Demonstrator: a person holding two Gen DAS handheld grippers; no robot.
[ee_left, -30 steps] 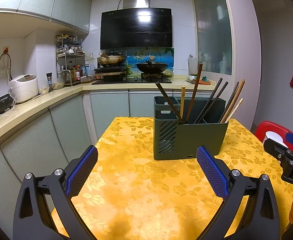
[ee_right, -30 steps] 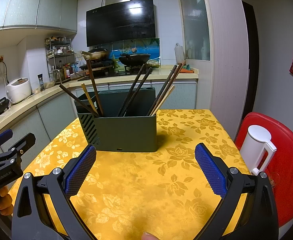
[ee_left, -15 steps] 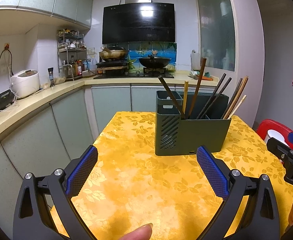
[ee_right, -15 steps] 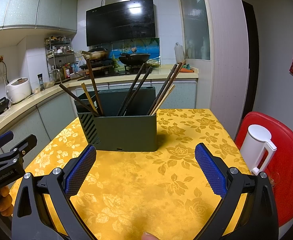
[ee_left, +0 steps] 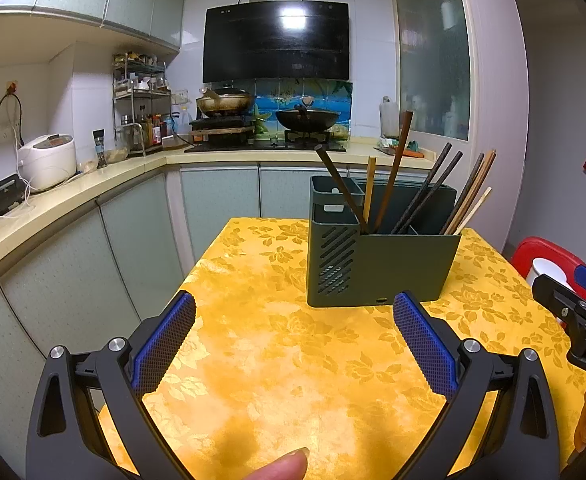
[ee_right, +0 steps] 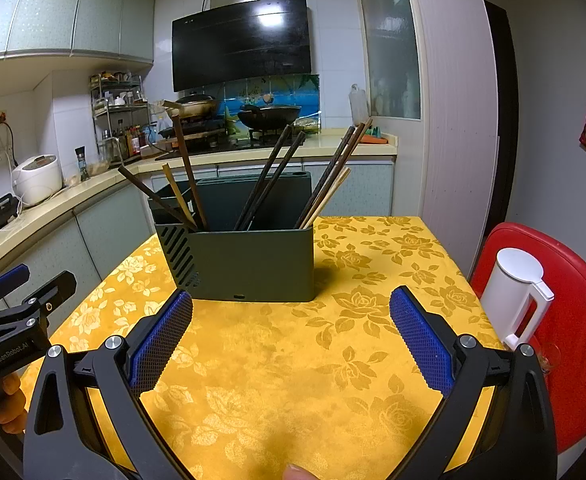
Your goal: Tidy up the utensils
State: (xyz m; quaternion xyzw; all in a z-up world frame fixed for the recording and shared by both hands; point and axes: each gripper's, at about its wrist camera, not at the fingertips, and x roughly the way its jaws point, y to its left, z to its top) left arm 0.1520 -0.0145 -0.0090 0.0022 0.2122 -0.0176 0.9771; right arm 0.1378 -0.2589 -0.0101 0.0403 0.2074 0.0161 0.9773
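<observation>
Right wrist view: the dark green holder [ee_right: 249, 262] is seen standing on the yellow tablecloth [ee_right: 285, 360], with chopsticks [ee_right: 269, 178] leaning loosely inside. Nothing is gripped: the right gripper [ee_right: 291, 340] and left gripper [ee_left: 293, 344] are held spread wide, short of the holder. Sorting is judged not yet begun; the mixed sticks remain to be grouped.

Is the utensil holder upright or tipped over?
Upright: the utensil holder sits flat on the yellow tablecloth, chopsticks leaning out of its open top.
</observation>
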